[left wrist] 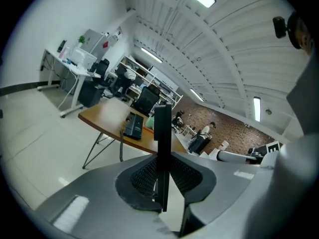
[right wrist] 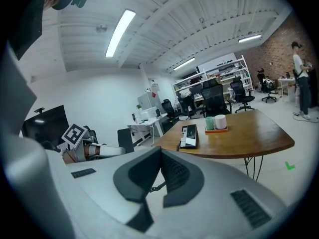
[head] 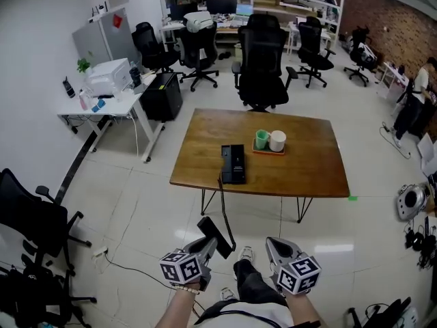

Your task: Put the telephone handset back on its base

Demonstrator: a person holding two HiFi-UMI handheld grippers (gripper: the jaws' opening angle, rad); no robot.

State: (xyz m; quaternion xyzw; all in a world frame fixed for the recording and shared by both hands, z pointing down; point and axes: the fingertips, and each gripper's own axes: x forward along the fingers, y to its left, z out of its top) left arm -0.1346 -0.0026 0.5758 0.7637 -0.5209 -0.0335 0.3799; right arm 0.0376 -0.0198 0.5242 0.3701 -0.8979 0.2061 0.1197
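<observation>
Handset (left wrist: pixel 162 128): black, off its base; seen edge-on, clamped upright in the left gripper (left wrist: pixel 163 169), low and well apart from the table (head: pixel 307 169)
Left claw: partly closed, mesh pads pressing both flat faces of the handset; firm-looking hold near one end, most of the body standing free above the pads
Right claw (right wrist: pixel 161 151): tips drawn together; nothing gripped; held beside the left one over the tiled floor
Base (head: pixel 233 164): black desk unit near the table's front edge, cradle side looking bare; tray with a green cup (head: pixel 261 139) and a white cup (head: pixel 277 141) just beyond it
Cord (head: pixel 224 214): coiled, running from the table edge down to the handset; slack hanging below the tabletop
Handling, as a guess: light, rigid plastic shell; smooth faces, likely to pivot between the pads if knocked; not fragile, though springy cord pull could twist it
Where to hold: across the narrow middle, flat faces against the pads; earpiece and mouthpiece ends left clear for seating in the cradle
Risk: cord snagging on the table edge during the approach
</observation>
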